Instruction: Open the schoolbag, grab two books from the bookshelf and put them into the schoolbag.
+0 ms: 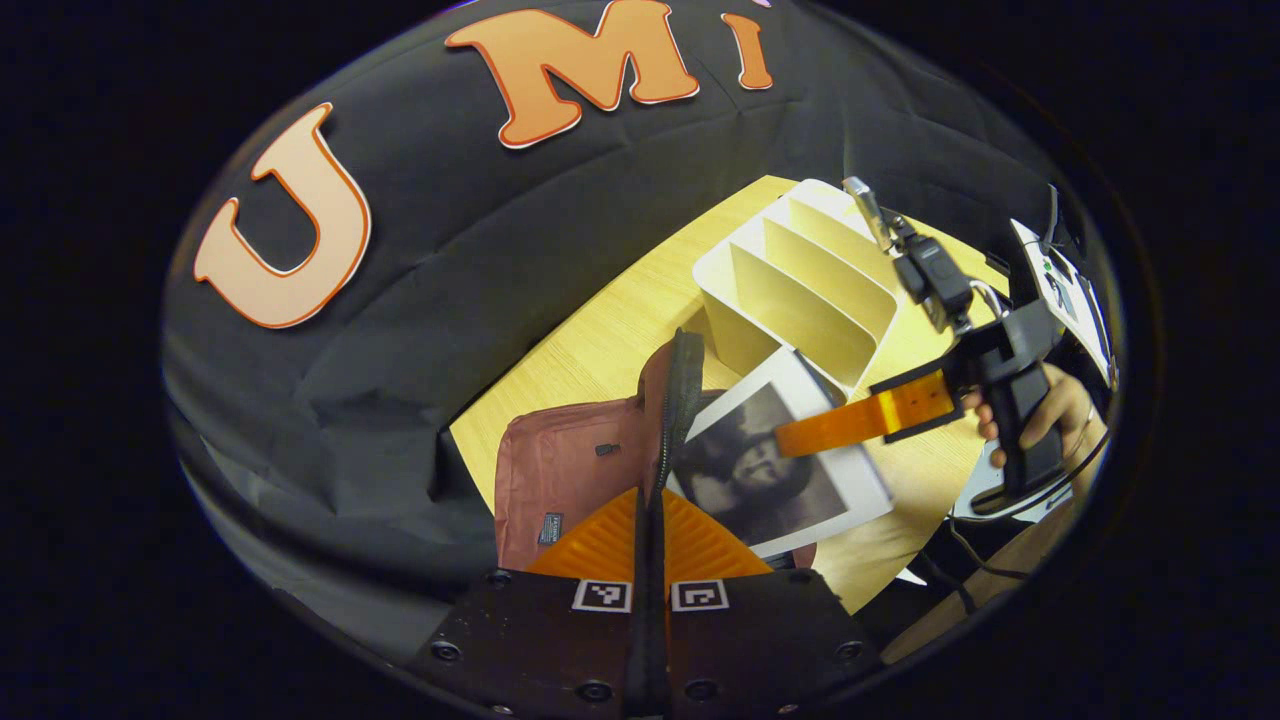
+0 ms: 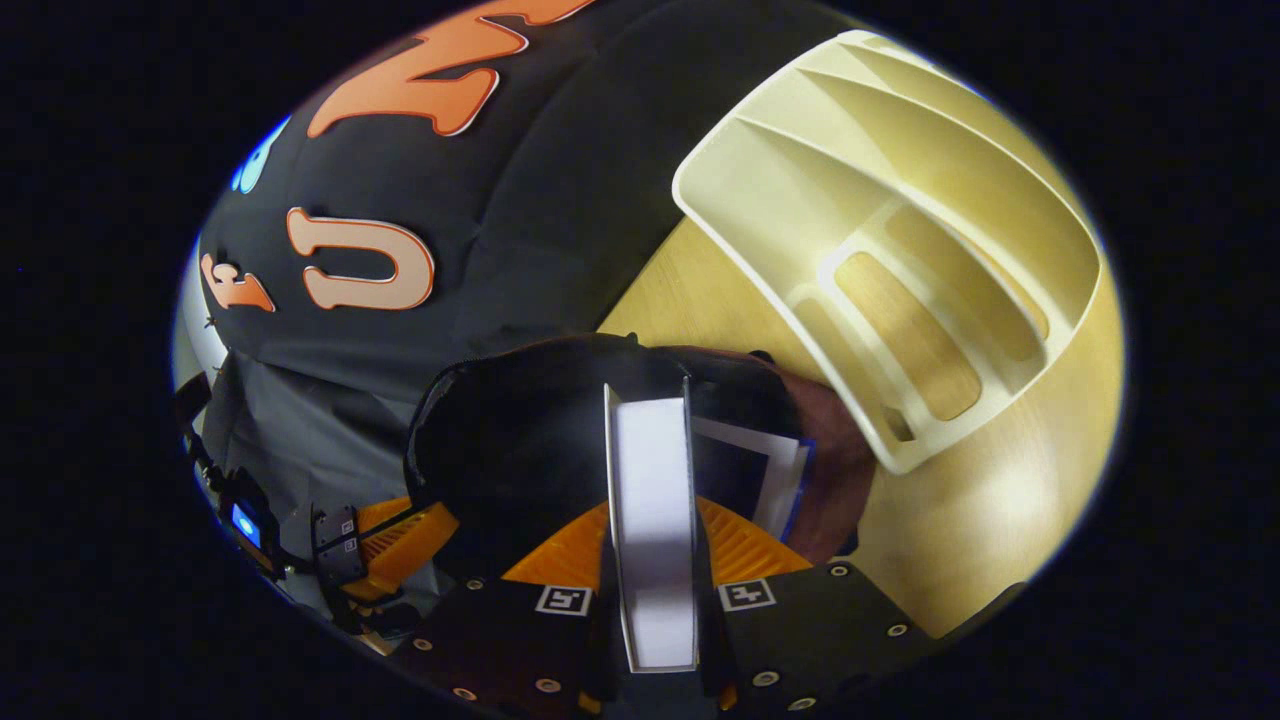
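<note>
The reddish-brown schoolbag (image 1: 560, 470) lies on the wooden table (image 1: 610, 340). My left gripper (image 1: 655, 500) is shut on the black zippered edge (image 1: 680, 400) of its flap and holds it up. My right gripper (image 1: 800, 435), held by a hand, is shut on a white-bordered book (image 1: 770, 480) with a dark picture cover, tilted over the bag. In the right gripper view that book (image 2: 650, 490) shows edge-on between my right gripper (image 2: 652, 505), above the dark bag mouth (image 2: 520, 440). Another white-edged book (image 2: 775, 470) sits just right of it in the bag. My left gripper (image 2: 400, 545) is at lower left.
The cream bookshelf (image 1: 800, 280) with upright dividers stands on the table behind the bag, its slots (image 2: 900, 250) holding nothing. The black cloth wall runs along the table's far edge. A cable (image 1: 990, 560) hangs near the table's near right edge.
</note>
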Motion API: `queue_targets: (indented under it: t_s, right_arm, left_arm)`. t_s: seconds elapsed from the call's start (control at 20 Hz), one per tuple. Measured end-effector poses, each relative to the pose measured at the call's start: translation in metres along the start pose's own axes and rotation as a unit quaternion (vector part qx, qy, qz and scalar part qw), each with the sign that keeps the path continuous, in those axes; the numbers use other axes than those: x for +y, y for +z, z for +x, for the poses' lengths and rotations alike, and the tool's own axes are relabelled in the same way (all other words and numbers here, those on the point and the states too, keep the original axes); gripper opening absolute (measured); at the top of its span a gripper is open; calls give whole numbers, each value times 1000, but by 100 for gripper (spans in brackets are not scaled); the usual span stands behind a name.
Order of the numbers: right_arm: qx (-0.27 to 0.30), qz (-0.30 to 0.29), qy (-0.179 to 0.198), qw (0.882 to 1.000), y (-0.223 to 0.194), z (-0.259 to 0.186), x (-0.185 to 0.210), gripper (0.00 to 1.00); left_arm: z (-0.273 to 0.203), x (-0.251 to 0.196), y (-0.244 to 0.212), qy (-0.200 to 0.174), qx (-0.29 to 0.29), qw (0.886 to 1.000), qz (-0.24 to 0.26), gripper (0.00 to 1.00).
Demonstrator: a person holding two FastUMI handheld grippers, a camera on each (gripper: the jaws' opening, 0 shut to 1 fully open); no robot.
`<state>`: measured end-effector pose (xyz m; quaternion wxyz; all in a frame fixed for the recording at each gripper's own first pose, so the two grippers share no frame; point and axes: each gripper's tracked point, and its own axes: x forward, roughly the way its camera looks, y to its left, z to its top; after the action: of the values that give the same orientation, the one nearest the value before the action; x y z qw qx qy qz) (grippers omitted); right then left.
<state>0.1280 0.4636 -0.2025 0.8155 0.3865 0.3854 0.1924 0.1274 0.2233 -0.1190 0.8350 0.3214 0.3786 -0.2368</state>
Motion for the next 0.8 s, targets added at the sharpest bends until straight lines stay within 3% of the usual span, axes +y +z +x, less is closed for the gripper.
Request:
queue_targets:
  t_s: [0.3, 0.35, 0.4, 0.45, 0.5, 0.55, 0.6, 0.7, 0.75, 0.8]
  right_arm:
    - [-50, 34, 10, 998, -6, 44, 11, 31]
    - [-46, 23, -4, 999, -13, 51, 9, 21]
    - [-34, 8, -15, 999, -23, 55, 7, 45]
    - [-15, -4, -32, 999, -32, 57, 5, 49]
    - [-2, -19, -50, 999, -37, 58, -3, 41]
    - [11, -33, -66, 997, -45, 55, -9, 50]
    - [18, -40, -81, 996, -45, 51, -15, 34]
    - [30, -45, -111, 992, -43, 52, -28, 85]
    - [35, -50, -123, 991, -38, 46, -33, 81]
    - [40, -58, -127, 989, -33, 39, -35, 86]
  left_arm:
    - [-6, -12, 5, -6, -5, 1000, 27, 0]
    - [-6, -15, 5, -10, -5, 999, 30, 1]
    - [-4, -15, 7, -10, -5, 999, 31, 0]
    - [-4, -14, 6, -10, -3, 999, 30, 1]
    - [-4, -12, 4, -11, -3, 1000, 25, 0]
    - [-2, -11, 3, -12, -3, 1000, 19, 0]
    - [0, -10, 3, -13, -4, 1000, 14, 1]
    - [0, -9, 1, -16, -6, 1000, 5, 1]
    - [0, -8, 1, -14, -7, 1000, 4, 1]
    - [0, -6, 1, -13, -9, 1000, 4, 0]
